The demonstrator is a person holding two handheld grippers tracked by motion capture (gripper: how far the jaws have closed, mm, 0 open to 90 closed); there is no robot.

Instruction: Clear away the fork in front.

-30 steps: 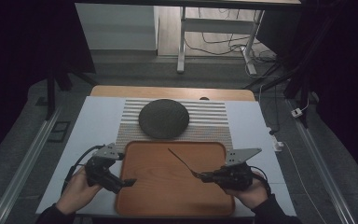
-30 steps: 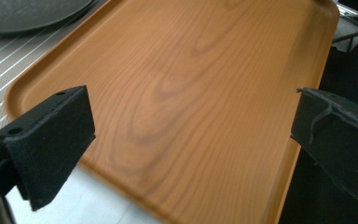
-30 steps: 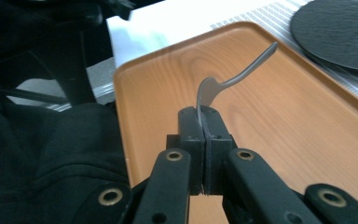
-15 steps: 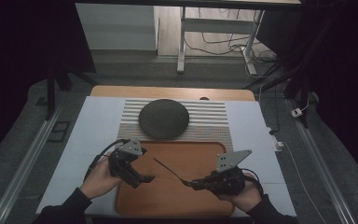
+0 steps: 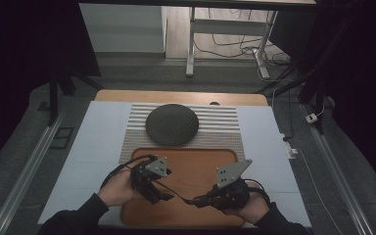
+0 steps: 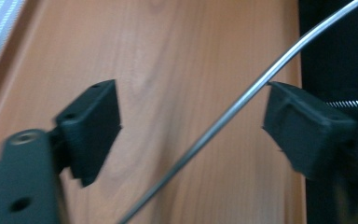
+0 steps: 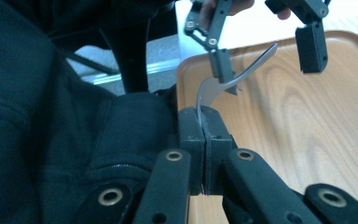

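A thin metal utensil hangs just above the wooden tray near its front edge. My right gripper is shut on one end of it; in the right gripper view the jaws pinch the metal, which curves up and away. My left gripper is open around the utensil's other end. In the left gripper view the metal shaft runs diagonally through the gap between its two pads, touching neither that I can tell.
A dark round plate sits on a striped mat behind the tray. A white cover lies over the table. A person's hands and dark sleeves come in from the front edge.
My left gripper has moved right and toward the front, and its open jaws now straddle the utensil. My right gripper has drawn slightly nearer with the utensil, which lies lower and flatter.
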